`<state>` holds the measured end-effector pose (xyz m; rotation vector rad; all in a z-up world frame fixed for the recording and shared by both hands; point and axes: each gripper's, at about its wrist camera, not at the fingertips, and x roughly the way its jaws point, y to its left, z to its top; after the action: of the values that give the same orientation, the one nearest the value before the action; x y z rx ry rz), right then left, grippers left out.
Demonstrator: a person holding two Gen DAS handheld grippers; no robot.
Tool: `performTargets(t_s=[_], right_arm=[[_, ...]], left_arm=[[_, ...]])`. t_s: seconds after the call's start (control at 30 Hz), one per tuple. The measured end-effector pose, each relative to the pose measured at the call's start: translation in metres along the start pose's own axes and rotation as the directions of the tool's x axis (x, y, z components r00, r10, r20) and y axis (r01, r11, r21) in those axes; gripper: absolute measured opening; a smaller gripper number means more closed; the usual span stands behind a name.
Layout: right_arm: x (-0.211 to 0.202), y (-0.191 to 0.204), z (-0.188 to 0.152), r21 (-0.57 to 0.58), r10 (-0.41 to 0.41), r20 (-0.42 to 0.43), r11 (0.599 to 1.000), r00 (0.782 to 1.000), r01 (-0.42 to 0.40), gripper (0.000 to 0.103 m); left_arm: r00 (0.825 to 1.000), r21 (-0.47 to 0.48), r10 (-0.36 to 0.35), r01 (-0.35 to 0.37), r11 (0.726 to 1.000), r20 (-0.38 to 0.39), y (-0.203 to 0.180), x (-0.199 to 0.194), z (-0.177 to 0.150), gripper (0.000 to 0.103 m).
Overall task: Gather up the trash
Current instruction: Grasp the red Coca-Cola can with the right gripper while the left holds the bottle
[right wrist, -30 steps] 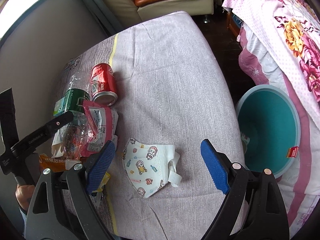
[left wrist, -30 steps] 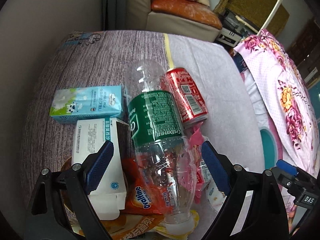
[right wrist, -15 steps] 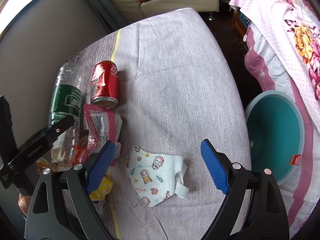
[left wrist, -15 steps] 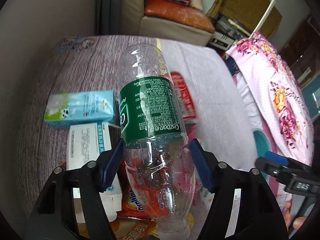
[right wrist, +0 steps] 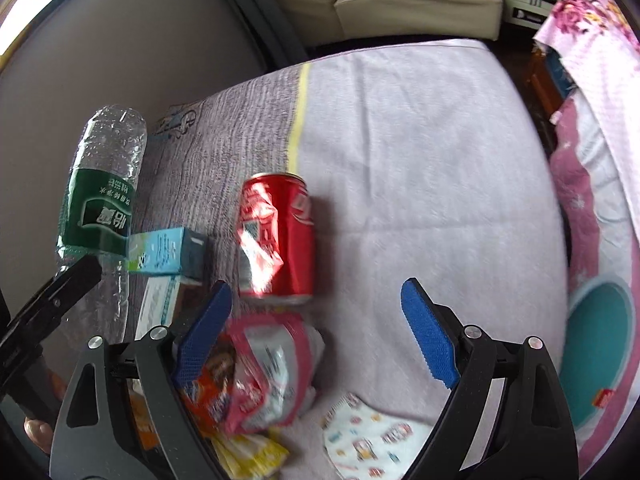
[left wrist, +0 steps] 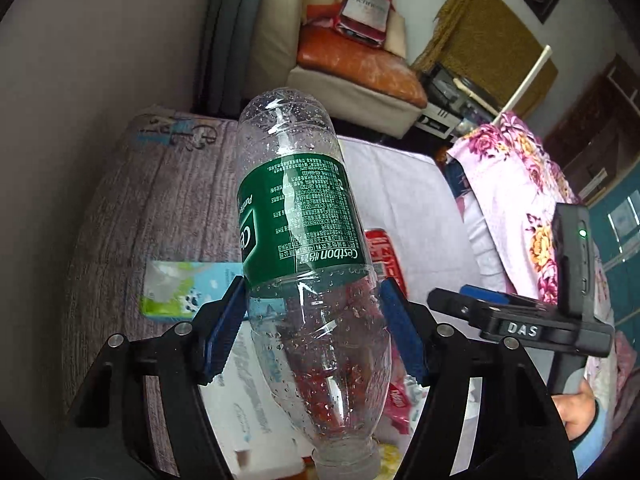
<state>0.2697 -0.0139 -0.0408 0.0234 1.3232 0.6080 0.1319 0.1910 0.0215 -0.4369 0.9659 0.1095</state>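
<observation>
Left claw grips the bottle at the clear section just below its green label; the blue pads press its sides. The cap end points back toward the camera, the base away and up. The bottle is off the bed, hanging over the trash pile at the left side. The jaws have just been closing, and the bottle sits between them.

Right claw is open and holds nothing. It hovers over the near part of the pile, with the red can lying on its side just beyond the pads and the pink wrapper below its left pad.

Step in hand, as I judge it: first item picked, not yet binned. The teal bin stands on the floor off the right edge of the bed. My next move should carry the bottle rightward across the bed to the bin and let go above its mouth.

Room for moving: the far and middle bed is bare cloth, so the path across looks free. Constraints:
- the right claw sits between the bottle and the bin; I would pass behind it or wait.
- the flowered cloth hangs beside the bin on the right; clearance is tight there.
- the wall runs close on the left, so there is little space to swing that way.

Still on the bed: can, wrapper, blue carton, white box, mask.
</observation>
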Motion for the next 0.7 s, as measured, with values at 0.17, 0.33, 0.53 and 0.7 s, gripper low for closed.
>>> performTargets(t_s=[0.17,0.33,0.53,0.7], right_arm=[[0.034,0.012,0.017,-0.019,0.051,-0.037,0.998,0.998,-0.051,0.080],[0.060,0.019,0.021,-0.027,0.072,-0.086,0.997,0.994,-0.075,0.068],[0.044,0.019,0.015,-0.044,0.053,-0.018,0.998,0.998,-0.054,0.059],[0.001,0.002,0.015,0.002,0.044,0.080,0.999,0.996,-0.044,0.059]], left_arm=[[1.000,-0.013,-0.006,0.005,1.000,-0.017,0.013,0.012,0.004,0.069],[0.999,-0.027,-0.013,0.012,1.000,-0.033,0.017,0.022,0.003,0.069],[0.999,-0.020,-0.012,0.011,1.000,-0.034,0.011,0.020,0.000,0.069],[1.000,0.010,-0.025,0.025,1.000,-0.007,-0.006,0.007,0.002,0.069]])
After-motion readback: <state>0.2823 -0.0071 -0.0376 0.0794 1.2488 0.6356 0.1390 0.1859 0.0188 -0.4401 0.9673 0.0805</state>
